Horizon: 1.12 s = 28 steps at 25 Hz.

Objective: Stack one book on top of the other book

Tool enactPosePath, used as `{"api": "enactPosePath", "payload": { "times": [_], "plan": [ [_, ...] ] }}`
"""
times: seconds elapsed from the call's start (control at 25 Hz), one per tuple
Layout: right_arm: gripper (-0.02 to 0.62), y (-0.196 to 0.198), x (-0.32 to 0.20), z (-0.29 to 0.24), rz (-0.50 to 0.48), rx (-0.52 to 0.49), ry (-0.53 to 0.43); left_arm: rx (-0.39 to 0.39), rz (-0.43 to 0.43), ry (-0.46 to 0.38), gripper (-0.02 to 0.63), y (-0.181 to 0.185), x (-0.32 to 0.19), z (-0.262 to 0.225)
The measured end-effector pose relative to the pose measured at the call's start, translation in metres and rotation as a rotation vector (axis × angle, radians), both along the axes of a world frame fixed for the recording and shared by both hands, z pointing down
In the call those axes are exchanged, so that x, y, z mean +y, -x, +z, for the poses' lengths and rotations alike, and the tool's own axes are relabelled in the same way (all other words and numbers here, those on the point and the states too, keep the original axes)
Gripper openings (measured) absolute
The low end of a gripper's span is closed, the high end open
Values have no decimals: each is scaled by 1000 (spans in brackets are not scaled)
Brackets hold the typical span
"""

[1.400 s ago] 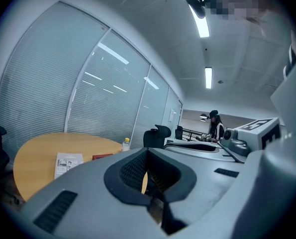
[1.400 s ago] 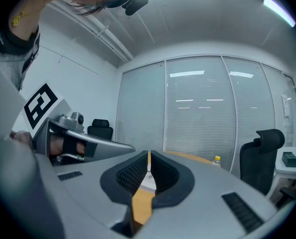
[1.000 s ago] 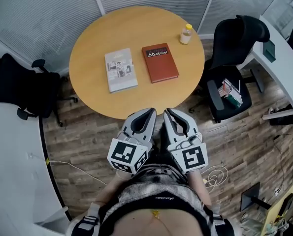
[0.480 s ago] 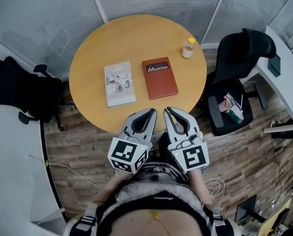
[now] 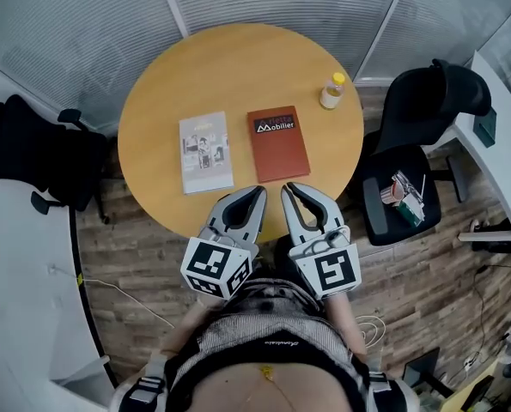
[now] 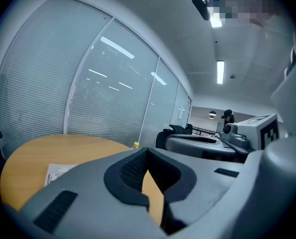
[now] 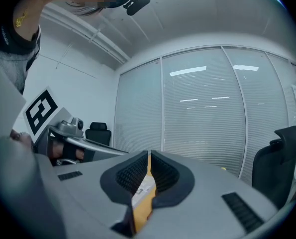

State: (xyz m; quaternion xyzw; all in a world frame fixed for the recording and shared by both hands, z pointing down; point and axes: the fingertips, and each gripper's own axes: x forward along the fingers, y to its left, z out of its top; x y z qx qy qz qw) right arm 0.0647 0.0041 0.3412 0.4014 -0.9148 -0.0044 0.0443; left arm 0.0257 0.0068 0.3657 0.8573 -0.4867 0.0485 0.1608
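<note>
Head view alone: it is showing both books whole, the grey book (image 5: 206, 152) and the red-brown book (image 5: 277, 142), plus a yellow-capped bottle (image 5: 331, 91) near the far right rim of the round wooden table (image 5: 161, 84).
Left gripper view alone: it is catching only a corner of the grey book (image 6: 58, 172), the bottle's cap (image 6: 136, 145) and the right gripper's marker cube (image 6: 267, 128).
Right gripper view alone: it is giving a strip of tabletop with a pale patch through the jaw gap; which book that is cannot be told.
Books' place: they are lying flat side by side, apart, on the table's near half.
Books' heading: both long axes are running from the person toward the far rim, roughly parallel; the red-brown book's title end is pointing away.
Left gripper (image 5: 257, 192): it is hanging clenched and empty over the near rim, tips meeting (image 6: 147, 151).
Right gripper (image 5: 289, 189): it is hanging closed on nothing (image 7: 148, 154), just short of the red-brown book.
</note>
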Motion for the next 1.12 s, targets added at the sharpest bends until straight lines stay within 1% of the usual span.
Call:
{"api": "enactPosePath", "payload": {
  "times": [0.36,0.6,0.8,1.0,1.12],
  "plan": [
    [32,-15,-42,0,-43,3,2,-18,-60,-3,20,-12,-39,-1],
    [32,-25,-66,6,-105,6,15,-10,-116,2,20,-21,-62,2],
    [32,-31,-83,11,-173,18,5,-57,-172,-16,20,-28,-78,6],
    [32,-29,-94,18,-244,39,9,-59,-209,-8,20,-32,-91,12],
    [32,-26,-99,21,-271,38,17,-61,-222,2,20,-30,-95,14]
  ]
}}
